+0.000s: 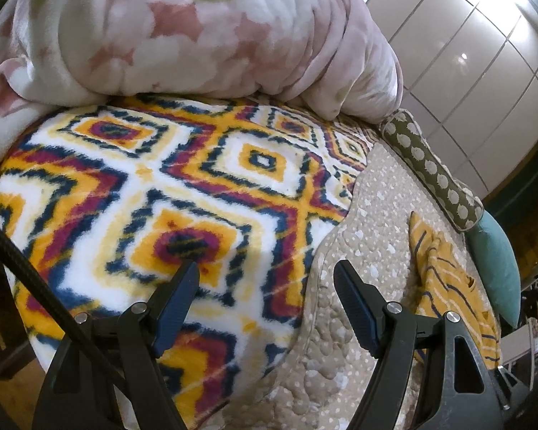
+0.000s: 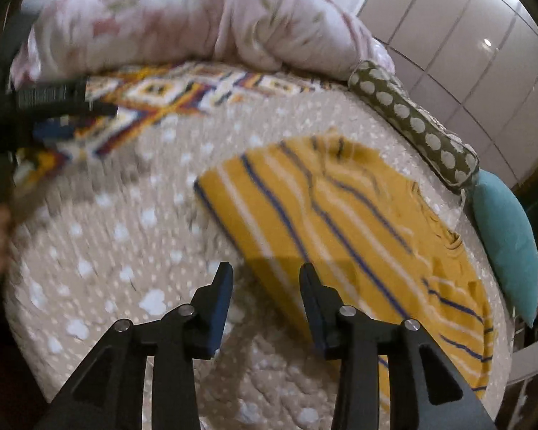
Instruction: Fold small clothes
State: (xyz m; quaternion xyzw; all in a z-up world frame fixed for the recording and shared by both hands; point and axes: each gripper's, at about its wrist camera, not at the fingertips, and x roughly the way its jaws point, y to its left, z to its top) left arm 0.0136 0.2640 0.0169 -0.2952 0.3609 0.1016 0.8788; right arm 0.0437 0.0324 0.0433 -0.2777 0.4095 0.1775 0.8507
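Note:
A small yellow garment [image 2: 344, 222] with white and dark blue stripes lies folded flat on the beige dotted quilt [image 2: 132, 243]. In the left wrist view it shows at the right [image 1: 448, 286]. My right gripper [image 2: 265, 272] is open and empty, held just above the garment's near left edge. My left gripper [image 1: 267, 272] is open and empty, over the seam between the patterned fleece blanket [image 1: 161, 197] and the quilt [image 1: 369, 215], well left of the garment. The left gripper also shows blurred at the far left of the right wrist view [image 2: 53, 107].
A pink floral comforter [image 1: 197, 28] is bunched at the back. A green dotted bolster [image 2: 412, 125] and a teal pillow [image 2: 505, 240] line the bed's right edge. White wardrobe doors [image 2: 466, 36] stand behind.

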